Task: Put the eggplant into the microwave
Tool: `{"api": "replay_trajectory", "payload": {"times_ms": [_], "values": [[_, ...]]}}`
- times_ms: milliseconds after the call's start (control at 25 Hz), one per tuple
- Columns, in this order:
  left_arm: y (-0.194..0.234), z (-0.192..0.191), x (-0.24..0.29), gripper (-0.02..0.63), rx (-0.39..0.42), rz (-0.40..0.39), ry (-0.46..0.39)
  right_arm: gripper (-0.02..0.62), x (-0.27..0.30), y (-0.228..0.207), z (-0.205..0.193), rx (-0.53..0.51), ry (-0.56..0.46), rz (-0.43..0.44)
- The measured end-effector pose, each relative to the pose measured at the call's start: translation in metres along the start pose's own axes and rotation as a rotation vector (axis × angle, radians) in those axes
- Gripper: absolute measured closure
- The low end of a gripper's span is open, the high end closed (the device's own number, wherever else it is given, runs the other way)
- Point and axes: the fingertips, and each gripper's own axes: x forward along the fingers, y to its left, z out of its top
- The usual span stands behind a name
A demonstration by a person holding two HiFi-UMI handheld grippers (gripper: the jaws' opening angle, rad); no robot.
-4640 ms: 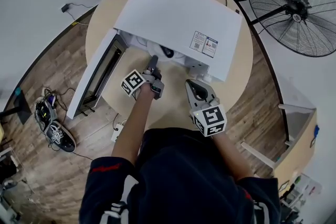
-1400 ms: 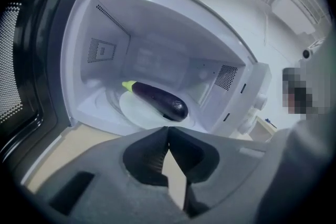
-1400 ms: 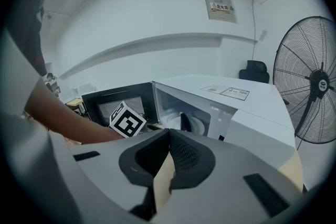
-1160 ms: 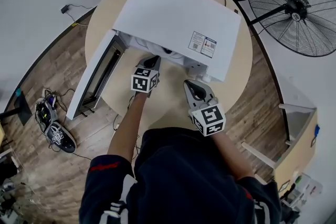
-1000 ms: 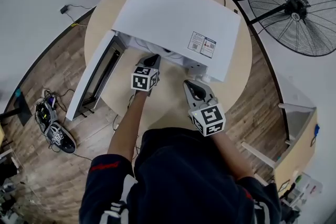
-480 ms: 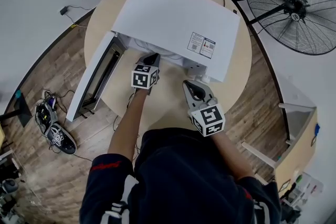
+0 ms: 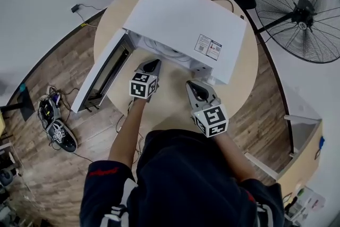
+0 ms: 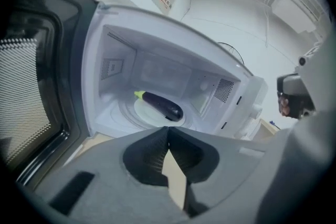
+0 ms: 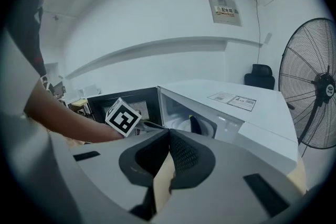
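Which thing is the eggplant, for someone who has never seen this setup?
Find the big white microwave on the round wooden table, its door standing open. Inside, on the white turntable, lies the eggplant: a long, glossy dark purple shape with a yellow-green stem end, the only thing in the cavity.

label [image 7: 207,47] atop microwave [image 7: 178,13] too small to read, wall sign [image 9: 224,9] blurred
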Motion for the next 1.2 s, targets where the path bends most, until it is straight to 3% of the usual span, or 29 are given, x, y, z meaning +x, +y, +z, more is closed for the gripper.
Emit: {"api": "replay_trajectory", "payload": {"times_ms": [520, 1080, 1200], "values": [[-0.038, 0.011, -0.119, 0.589, 0.056, 0.122, -0.107, 0.584, -0.014, 0.019, 0.021, -0.030, -0.092, 0.087], [-0.094, 0.043, -0.217, 0.588, 0.009, 0.226, -0.325, 0.584, -0.033, 0.038, 0.041, -0.008, -0.184, 0.184], [-0.104, 0.054, -0.235, 0.589, 0.034, 0.254, -0.358, 0.584, -0.037, 0.040, 0.048, -0.013, -0.207, 0.192]]}}
